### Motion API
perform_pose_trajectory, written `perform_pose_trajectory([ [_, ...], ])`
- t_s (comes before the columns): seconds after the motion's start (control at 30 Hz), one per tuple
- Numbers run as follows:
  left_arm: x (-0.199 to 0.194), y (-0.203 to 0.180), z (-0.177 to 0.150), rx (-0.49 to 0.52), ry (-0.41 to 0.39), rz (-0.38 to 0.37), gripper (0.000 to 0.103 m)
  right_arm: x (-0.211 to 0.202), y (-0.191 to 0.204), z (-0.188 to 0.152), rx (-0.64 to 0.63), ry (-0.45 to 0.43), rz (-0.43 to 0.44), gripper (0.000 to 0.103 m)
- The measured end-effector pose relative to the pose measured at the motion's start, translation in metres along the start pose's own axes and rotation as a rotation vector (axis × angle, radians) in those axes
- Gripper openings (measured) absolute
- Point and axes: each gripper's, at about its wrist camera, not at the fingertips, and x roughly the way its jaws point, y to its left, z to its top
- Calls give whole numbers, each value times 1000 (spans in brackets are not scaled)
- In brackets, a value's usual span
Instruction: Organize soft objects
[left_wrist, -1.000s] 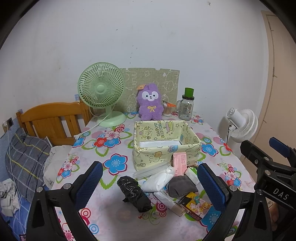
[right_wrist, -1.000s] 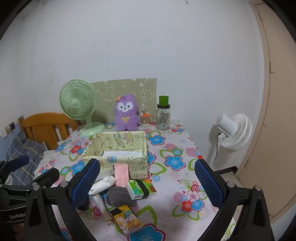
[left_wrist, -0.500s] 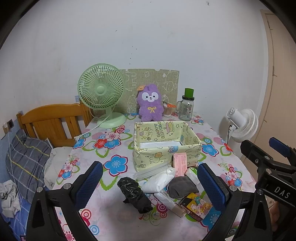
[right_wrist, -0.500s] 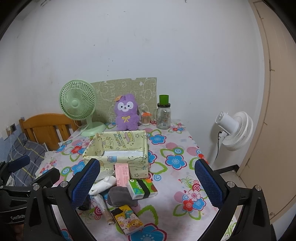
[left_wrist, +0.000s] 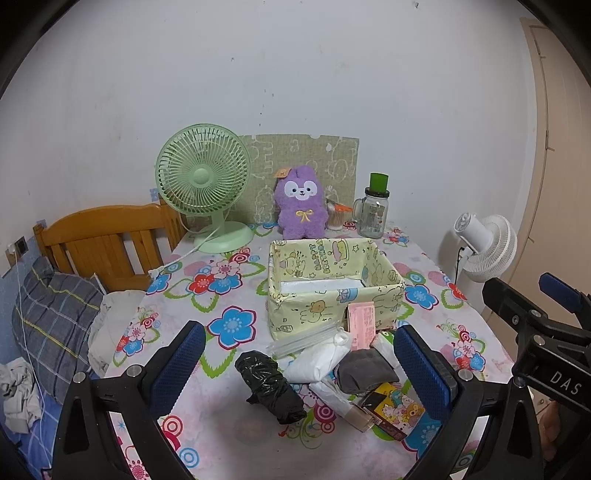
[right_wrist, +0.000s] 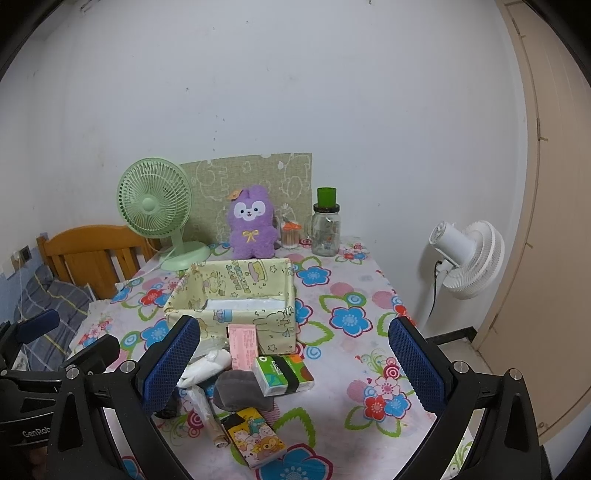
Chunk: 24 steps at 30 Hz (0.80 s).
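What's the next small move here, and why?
Probably lower the left gripper onto the black bundle. Both grippers are open and hold nothing, the bundle lies between the left fingers, clear of the other items, and the yellow fabric box behind the pile stands open.

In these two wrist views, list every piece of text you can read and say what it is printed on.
"DAS": on the right gripper body, left wrist view.
"GenRob", cut off: on the left gripper body, right wrist view.
Print on the yellow fabric box, pink packet and green tissue pack: too small to read.
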Motion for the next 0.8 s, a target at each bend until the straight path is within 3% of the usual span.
perform_pose_trajectory([
  [0.8, 55, -1, -8, 11, 136, -17, 96, 50, 15, -5, -17, 99, 28, 103],
])
